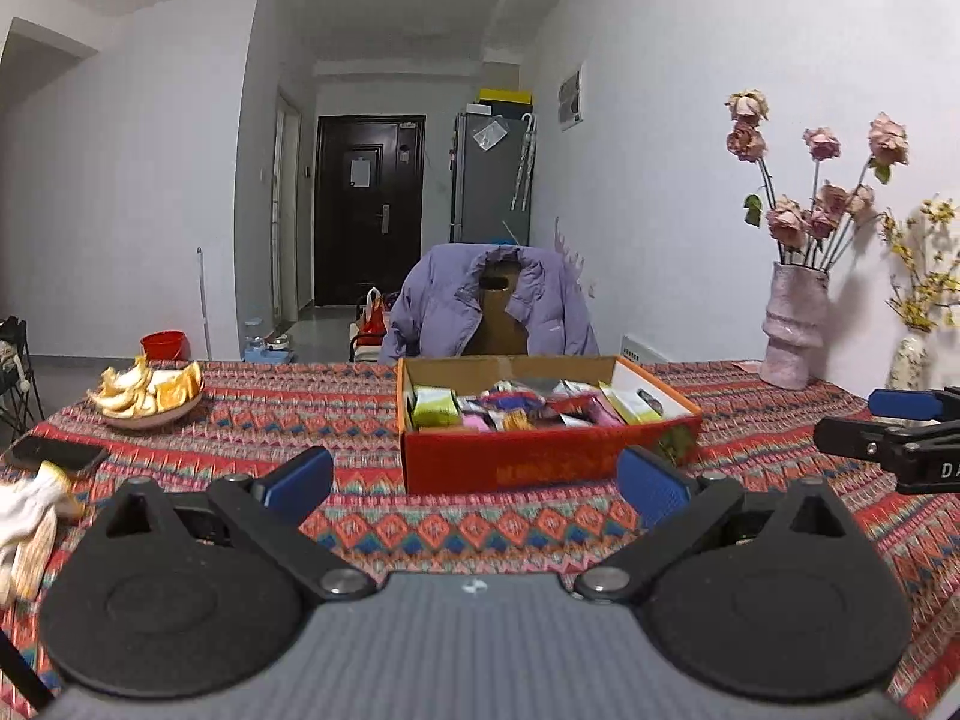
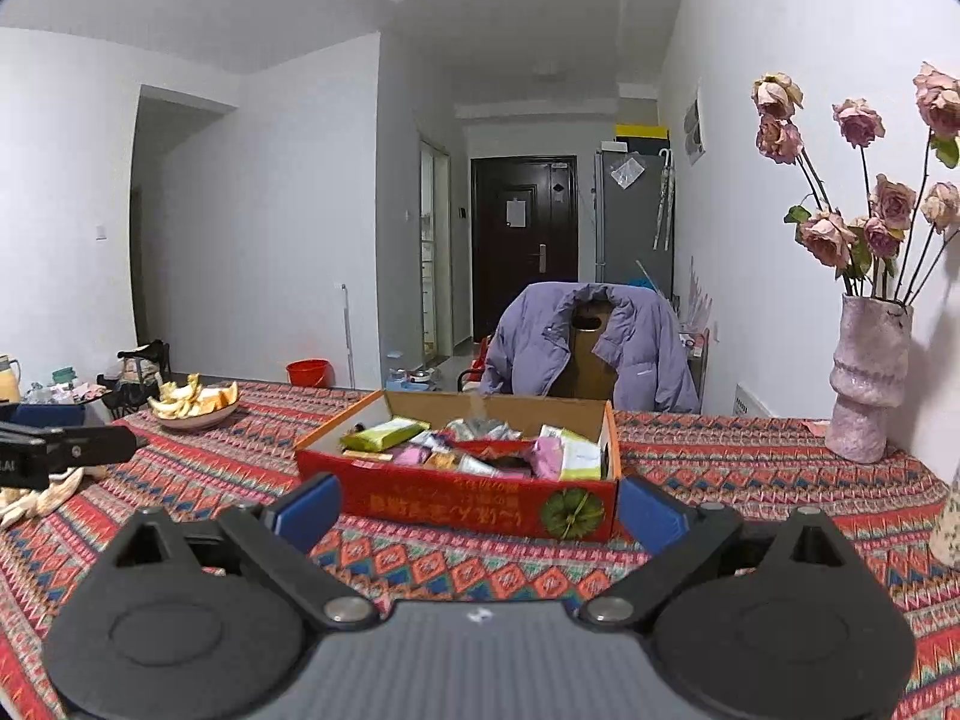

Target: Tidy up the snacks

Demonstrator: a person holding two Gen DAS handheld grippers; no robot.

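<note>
A red and orange cardboard box (image 1: 543, 465) stands on the patterned tablecloth ahead of both grippers; it also shows in the right wrist view (image 2: 462, 501). Several wrapped snacks (image 1: 522, 411) lie inside it, green, pink and white packets (image 2: 480, 450). My left gripper (image 1: 477, 489) is open and empty, just short of the box's front wall. My right gripper (image 2: 480, 507) is open and empty, also in front of the box. The right gripper shows at the right edge of the left wrist view (image 1: 894, 435); the left gripper shows at the left edge of the right wrist view (image 2: 66, 453).
A plate of orange peel and slices (image 1: 147, 396) sits at the far left. A phone (image 1: 57, 453) and a white glove (image 1: 27, 519) lie at the near left. A pink vase of dried roses (image 2: 867, 381) stands at the right by the wall. A chair with a purple jacket (image 1: 489, 303) is behind the table.
</note>
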